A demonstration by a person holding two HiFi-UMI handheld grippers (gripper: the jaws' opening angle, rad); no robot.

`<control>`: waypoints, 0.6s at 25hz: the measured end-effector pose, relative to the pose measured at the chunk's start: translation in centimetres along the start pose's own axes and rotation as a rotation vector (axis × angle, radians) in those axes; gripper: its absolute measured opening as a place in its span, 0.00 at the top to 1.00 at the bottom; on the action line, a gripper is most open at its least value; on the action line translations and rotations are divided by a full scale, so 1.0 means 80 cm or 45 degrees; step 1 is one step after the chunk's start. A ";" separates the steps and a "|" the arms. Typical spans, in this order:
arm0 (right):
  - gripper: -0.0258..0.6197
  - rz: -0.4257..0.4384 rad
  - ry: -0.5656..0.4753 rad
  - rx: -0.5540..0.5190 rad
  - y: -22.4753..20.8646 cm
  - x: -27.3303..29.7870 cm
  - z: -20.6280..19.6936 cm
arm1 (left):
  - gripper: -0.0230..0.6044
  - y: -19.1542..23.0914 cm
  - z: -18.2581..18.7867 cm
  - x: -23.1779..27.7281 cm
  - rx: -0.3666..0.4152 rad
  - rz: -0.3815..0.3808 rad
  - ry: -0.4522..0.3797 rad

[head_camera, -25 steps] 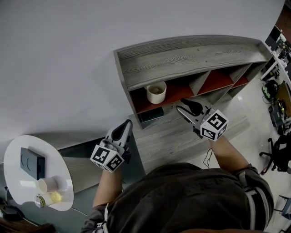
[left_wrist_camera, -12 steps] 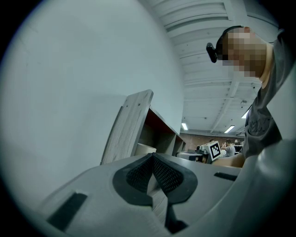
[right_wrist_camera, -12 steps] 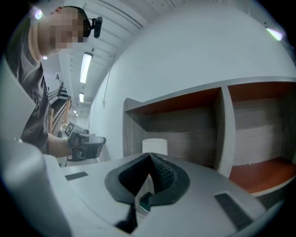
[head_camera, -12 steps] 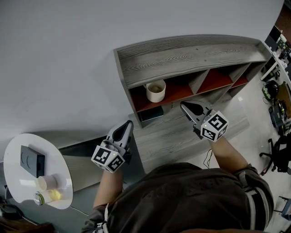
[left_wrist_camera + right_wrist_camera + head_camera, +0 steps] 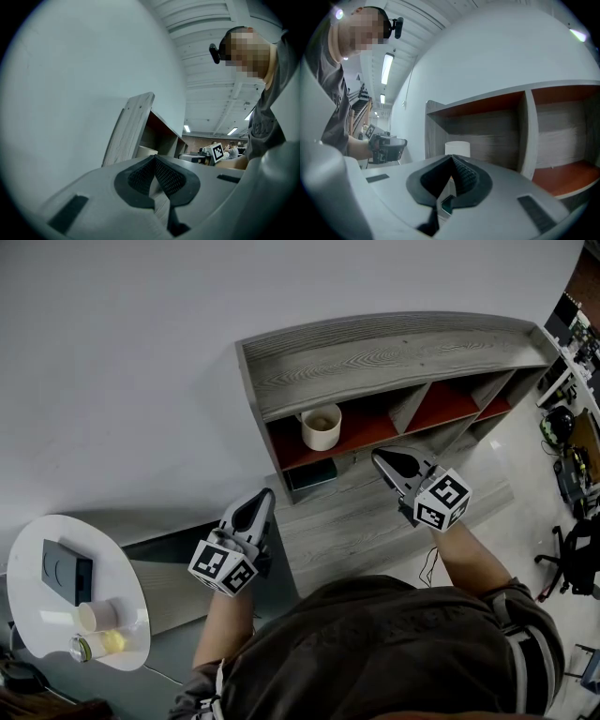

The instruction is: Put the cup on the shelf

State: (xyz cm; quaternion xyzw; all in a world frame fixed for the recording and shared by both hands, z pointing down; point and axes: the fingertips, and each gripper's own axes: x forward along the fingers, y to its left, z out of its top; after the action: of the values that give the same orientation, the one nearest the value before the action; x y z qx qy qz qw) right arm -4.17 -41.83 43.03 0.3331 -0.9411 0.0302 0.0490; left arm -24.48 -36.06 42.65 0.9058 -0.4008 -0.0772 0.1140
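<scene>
1. The cream cup [image 5: 322, 427] is standing upright, mouth up, on the red floor of the leftmost compartment of the grey wooden shelf [image 5: 394, 352]. The placing looks done.
2. In the head view, the cup is lying at about ten o'clock from the right gripper [image 5: 382, 459], near but apart. That is the nearer tool. The left gripper [image 5: 262, 495] is seeing it at about one o'clock, farther off.
3. The right gripper's jaws are pressing together, gripping nothing and touching nothing.
4. The left gripper's jaws are meeting at the tips, empty.
</scene>
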 end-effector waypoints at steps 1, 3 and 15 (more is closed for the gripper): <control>0.98 -0.001 0.000 0.000 0.000 0.000 0.000 | 0.97 0.000 0.000 0.000 0.001 -0.002 -0.001; 0.98 -0.006 -0.001 -0.005 0.000 -0.001 0.002 | 0.97 -0.001 0.001 0.000 0.002 -0.005 -0.002; 0.98 -0.006 0.017 -0.033 0.005 -0.001 0.002 | 0.97 -0.001 0.002 -0.003 0.000 -0.013 -0.005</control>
State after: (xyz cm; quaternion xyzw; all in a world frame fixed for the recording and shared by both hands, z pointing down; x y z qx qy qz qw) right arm -4.32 -41.49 42.87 0.3344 -0.9403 0.0201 0.0598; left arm -24.60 -35.81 42.52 0.9076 -0.3965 -0.0794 0.1128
